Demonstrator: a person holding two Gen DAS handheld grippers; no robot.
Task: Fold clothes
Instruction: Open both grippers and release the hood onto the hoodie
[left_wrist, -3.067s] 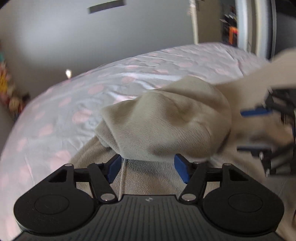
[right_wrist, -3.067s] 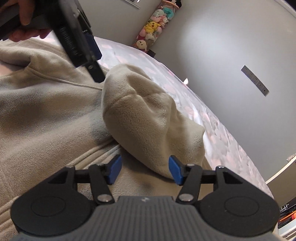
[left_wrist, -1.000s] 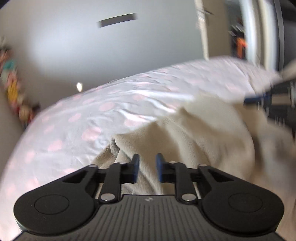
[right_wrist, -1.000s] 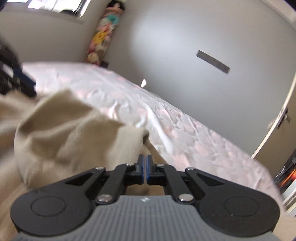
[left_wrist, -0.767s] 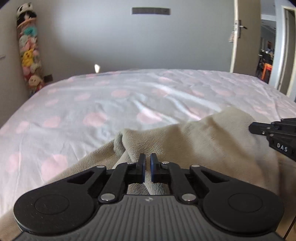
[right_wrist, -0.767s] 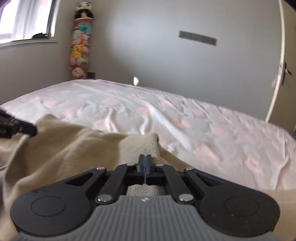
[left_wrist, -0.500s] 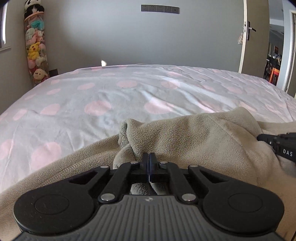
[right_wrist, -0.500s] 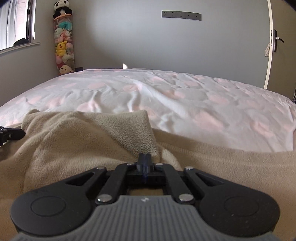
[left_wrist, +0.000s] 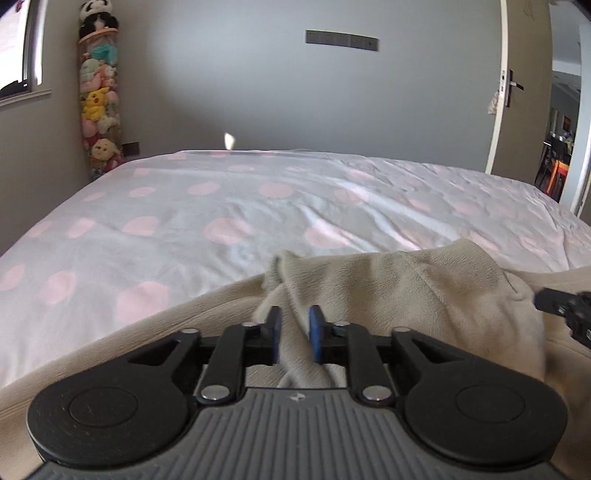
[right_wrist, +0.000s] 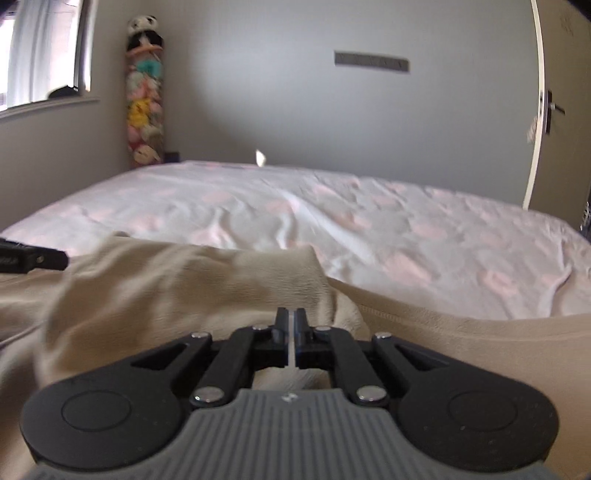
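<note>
Beige fleece garment (left_wrist: 424, 288) low in frame on spotted bed (left_wrist: 221, 206); left gripper (left_wrist: 294, 334) jaws just opening, fabric between; right gripper (right_wrist: 291, 338) jaws nearly closed on a fold.

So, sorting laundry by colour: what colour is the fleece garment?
Beige fleece garment, clearest in the left wrist view.

The left gripper (left_wrist: 294, 334) has just been opening, cloth between its parted jaws. The right gripper (right_wrist: 291, 334) is closed, pinching cloth.
</note>
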